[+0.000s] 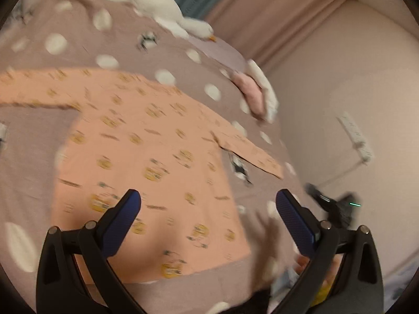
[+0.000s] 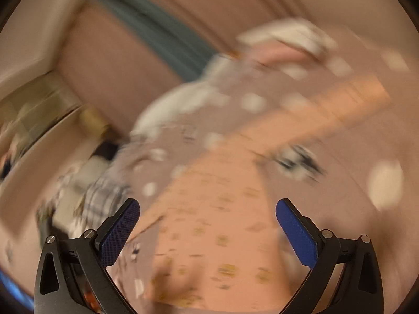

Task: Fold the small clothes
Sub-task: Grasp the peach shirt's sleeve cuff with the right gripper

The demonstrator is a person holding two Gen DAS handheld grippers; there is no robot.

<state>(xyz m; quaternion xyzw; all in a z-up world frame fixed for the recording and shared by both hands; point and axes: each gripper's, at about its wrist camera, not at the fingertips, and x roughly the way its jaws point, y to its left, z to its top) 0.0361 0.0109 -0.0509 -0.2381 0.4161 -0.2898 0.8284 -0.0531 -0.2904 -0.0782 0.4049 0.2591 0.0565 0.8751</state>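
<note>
A white goose plush [image 1: 157, 2] lies at the far edge of my dotted mauve bedspread [image 1: 39, 136], a pink bundle [image 1: 252, 94] rightward. The peach printed shirt [image 1: 146, 151] lies flat below my left gripper [image 1: 208, 204], sleeves outstretched sideways. My right gripper [image 2: 208, 213] hovers over it too. Both jaws are spread, empty.

A white plush goose [image 1: 159, 7] lies at the far end of the dotted mauve bedsheet [image 1: 78, 55]. Pink curtains [image 1: 275, 13] hang behind it, and a white power strip [image 1: 356, 137] lies on the floor.
</note>
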